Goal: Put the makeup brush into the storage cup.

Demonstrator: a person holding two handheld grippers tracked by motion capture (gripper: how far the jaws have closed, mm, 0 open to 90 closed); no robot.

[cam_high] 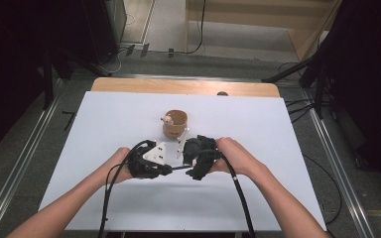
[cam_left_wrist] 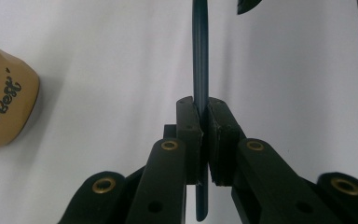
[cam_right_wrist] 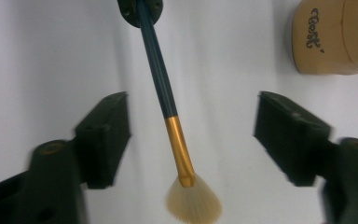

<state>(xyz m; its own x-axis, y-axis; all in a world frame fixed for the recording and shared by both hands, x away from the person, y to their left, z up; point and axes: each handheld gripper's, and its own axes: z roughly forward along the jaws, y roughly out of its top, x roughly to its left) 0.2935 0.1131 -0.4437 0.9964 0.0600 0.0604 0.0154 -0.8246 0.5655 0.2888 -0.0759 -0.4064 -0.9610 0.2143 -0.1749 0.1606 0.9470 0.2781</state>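
A fan brush [cam_right_wrist: 161,79] with a dark blue handle, a gold ferrule [cam_right_wrist: 179,144] and pale bristles [cam_right_wrist: 193,203] hangs just above the white table [cam_high: 129,114]. My left gripper [cam_left_wrist: 203,116] is shut on the handle [cam_left_wrist: 200,56], with both pads pressed flat against it. My right gripper [cam_right_wrist: 193,123] is open; the ferrule and bristles lie between its jaws and touch neither. In the high view the two grippers, left [cam_high: 171,168] and right [cam_high: 189,171], face each other tip to tip near the table's middle. A tan cup [cam_high: 174,124] with dark lettering stands just behind them.
The cup [cam_left_wrist: 4,102] sits close at the left of the left gripper view, and the same cup [cam_right_wrist: 335,37] is at the upper right of the right gripper view. Cables trail from both grippers toward the near table edge. A wooden strip [cam_high: 183,87] borders the far edge.
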